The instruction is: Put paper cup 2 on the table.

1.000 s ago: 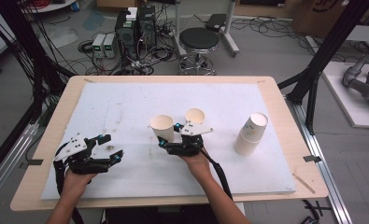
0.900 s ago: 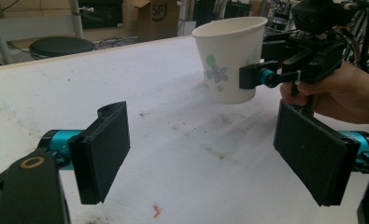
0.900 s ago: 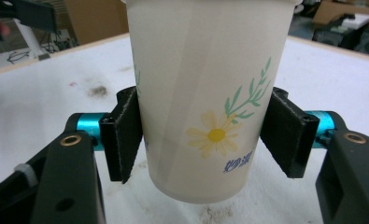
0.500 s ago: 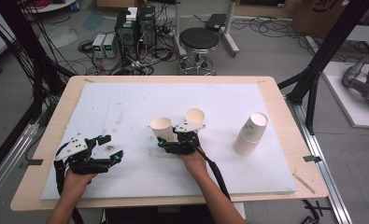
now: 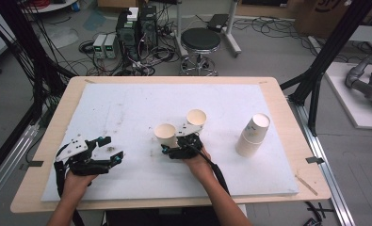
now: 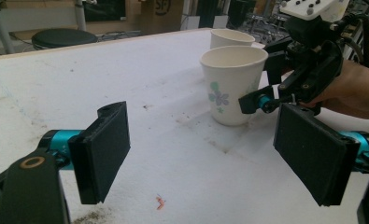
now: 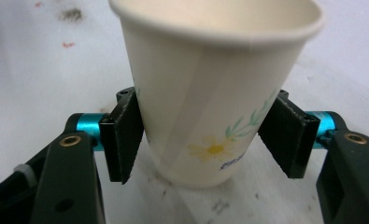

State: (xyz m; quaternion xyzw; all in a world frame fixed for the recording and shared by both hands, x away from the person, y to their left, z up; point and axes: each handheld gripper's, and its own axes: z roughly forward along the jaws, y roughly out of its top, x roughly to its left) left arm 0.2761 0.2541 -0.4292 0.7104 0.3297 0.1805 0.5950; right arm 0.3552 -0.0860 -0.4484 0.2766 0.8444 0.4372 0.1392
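Two flowered paper cups stand upright mid-table on the white board (image 5: 127, 108). My right gripper (image 5: 169, 145) is shut on the left cup (image 5: 165, 132). In the right gripper view its two pads (image 7: 124, 140) press the lower sides of the cup (image 7: 210, 70), whose base rests on the board. The second cup (image 5: 196, 118) stands just behind and to the right, untouched. My left gripper (image 5: 112, 149) is open and empty near the front left. In the left gripper view its jaws (image 6: 201, 154) point at the held cup (image 6: 229, 79) and the cup behind it (image 6: 231, 38).
A short stack of paper cups (image 5: 253, 135) leans at the right of the board. The wooden table rim (image 5: 287, 108) frames the board. Beyond the far edge are a black stool (image 5: 200, 42), electronics with cables (image 5: 136, 33) and black frame struts (image 5: 315, 75).
My right hand, with the left cup in its grip, has shifted slightly toward the near edge. The left hand has stayed in place.
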